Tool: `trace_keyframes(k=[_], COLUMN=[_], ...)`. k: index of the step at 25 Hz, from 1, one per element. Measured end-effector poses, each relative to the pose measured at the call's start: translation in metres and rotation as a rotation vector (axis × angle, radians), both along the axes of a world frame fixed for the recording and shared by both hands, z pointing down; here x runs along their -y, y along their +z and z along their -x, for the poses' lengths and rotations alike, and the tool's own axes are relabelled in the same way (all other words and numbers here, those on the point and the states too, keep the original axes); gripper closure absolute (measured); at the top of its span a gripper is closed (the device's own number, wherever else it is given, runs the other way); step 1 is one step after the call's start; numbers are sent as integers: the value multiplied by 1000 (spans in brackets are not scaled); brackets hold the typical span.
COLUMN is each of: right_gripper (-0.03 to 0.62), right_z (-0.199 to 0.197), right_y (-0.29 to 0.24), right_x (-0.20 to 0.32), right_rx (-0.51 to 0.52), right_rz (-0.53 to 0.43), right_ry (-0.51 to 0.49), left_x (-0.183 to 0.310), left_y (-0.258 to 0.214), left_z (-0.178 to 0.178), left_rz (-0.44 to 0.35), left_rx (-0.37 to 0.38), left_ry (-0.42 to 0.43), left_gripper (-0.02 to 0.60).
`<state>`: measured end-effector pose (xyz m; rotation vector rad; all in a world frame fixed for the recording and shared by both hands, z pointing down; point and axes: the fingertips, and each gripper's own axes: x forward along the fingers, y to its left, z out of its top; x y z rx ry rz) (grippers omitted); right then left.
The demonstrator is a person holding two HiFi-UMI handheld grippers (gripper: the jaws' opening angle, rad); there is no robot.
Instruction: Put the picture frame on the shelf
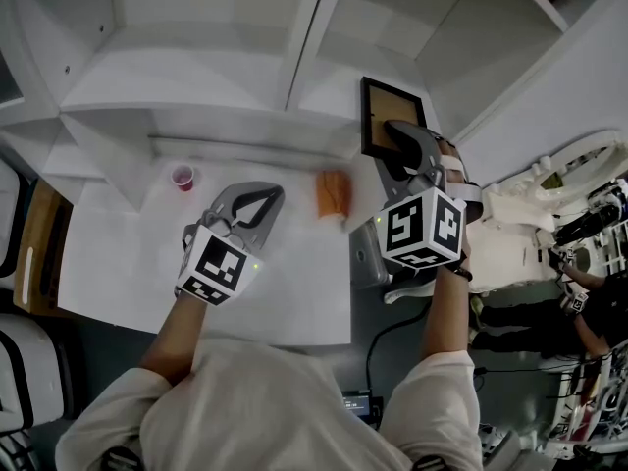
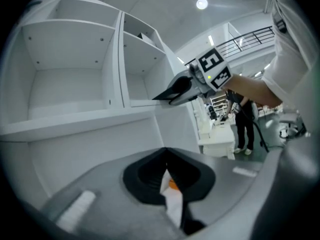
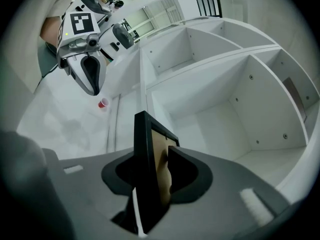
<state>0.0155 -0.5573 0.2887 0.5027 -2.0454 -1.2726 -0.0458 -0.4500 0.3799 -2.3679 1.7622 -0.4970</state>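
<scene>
The picture frame (image 1: 385, 114) stands upright on edge at the front of the shelf's (image 1: 226, 96) right-hand compartment. It is between the right gripper's (image 1: 400, 137) 2 jaws, which sit slack around it (pads not pressing). The left gripper (image 1: 263, 197), clenched and empty, hovers over the table (image 1: 294, 292).

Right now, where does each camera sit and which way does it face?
Head view: on the person's head, looking steeply down at the white table and white shelf unit; shows both arms, left gripper, right gripper.
Left gripper view: on the left gripper, facing the shelf unit along its closed jaws; the right gripper shows.
Right gripper view: on the right gripper, facing a shelf compartment, black brown-backed picture frame between its jaws.
Shared: head and right gripper views both show the small red cup.
</scene>
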Motion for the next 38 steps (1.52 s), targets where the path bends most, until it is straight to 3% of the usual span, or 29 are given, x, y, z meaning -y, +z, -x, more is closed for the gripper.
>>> trace_keyframes(k=[20, 30, 38], right_gripper=[345, 336, 350], right_z=[9, 3, -22], right_y=[7, -10, -3], right_x=[15, 4, -13], right_rx=[-7, 71, 51], right_rz=[74, 44, 54], right_ry=[-40, -50, -18], left_x=[10, 11, 8], left_y=[2, 2, -1], left_z=[0, 1, -5], left_rz=[8, 4, 0], left_rx=[-22, -15, -9], left_ry=[24, 19, 41], left_gripper=[580, 580, 579])
